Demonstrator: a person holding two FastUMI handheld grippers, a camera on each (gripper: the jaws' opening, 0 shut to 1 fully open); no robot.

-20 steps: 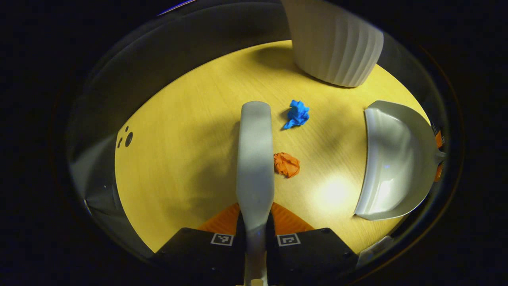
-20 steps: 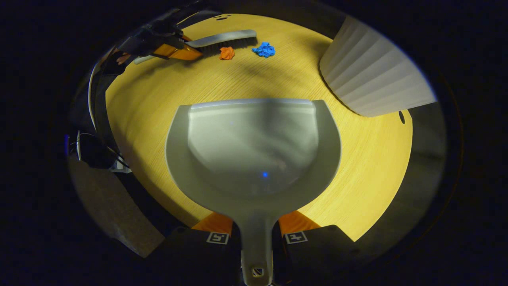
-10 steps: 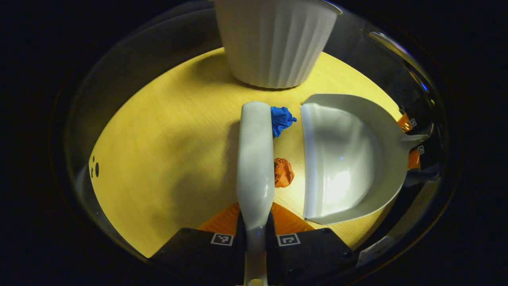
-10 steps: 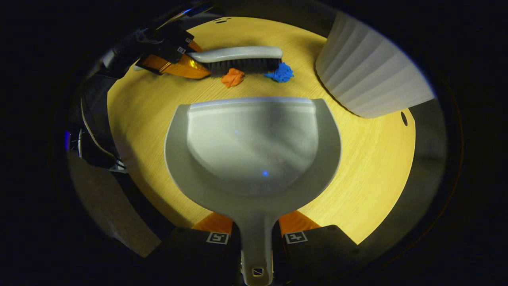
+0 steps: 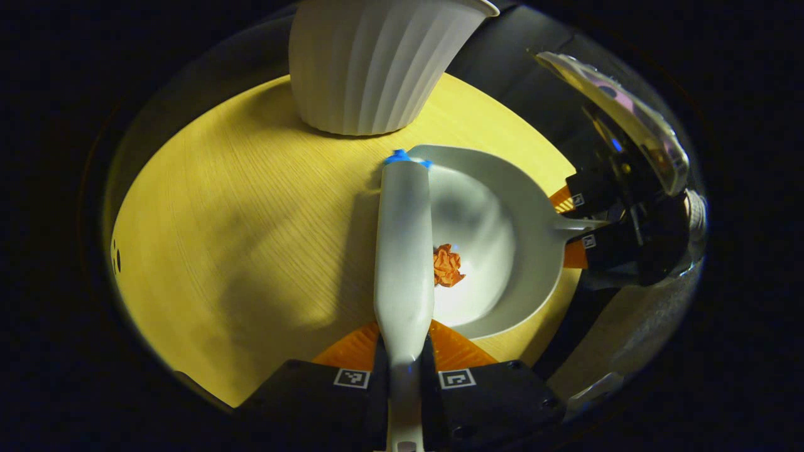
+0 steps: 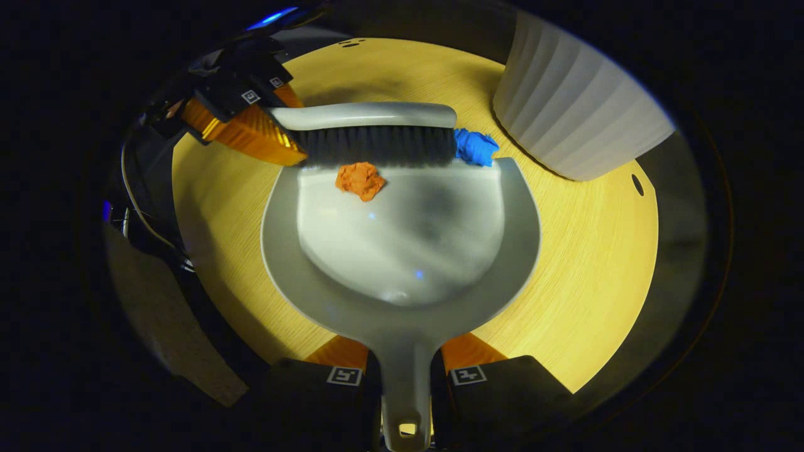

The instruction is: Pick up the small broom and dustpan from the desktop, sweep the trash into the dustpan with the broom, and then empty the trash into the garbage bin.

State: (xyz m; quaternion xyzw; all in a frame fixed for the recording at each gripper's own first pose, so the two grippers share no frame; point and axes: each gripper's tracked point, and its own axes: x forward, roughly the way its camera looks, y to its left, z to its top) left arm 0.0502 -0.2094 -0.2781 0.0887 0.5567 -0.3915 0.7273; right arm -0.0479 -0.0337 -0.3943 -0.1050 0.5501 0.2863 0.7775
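Observation:
My left gripper (image 5: 404, 371) is shut on the handle of the small grey broom (image 5: 402, 251). The broom's dark bristles (image 6: 377, 145) stand along the front lip of the grey dustpan (image 6: 402, 257). My right gripper (image 6: 406, 384) is shut on the dustpan's handle, and the pan lies flat on the yellow desktop (image 5: 251, 220). An orange paper ball (image 6: 360, 180) rests inside the pan just behind the lip. A blue crumpled scrap (image 6: 475, 147) sits at the broom's tip, by the pan's far right corner. The white ribbed garbage bin (image 6: 578, 113) stands right of it.
In the left gripper view the bin (image 5: 370, 63) stands just beyond the broom's tip. The desktop's edge curves around both tools. A dark hole (image 6: 635, 185) marks the wood near the bin. Cables (image 6: 141, 220) hang off the table's left side.
Broom and dustpan have closed on each other. The orange ball went from the bare desktop onto the pan. The blue scrap was pushed to the pan's front corner.

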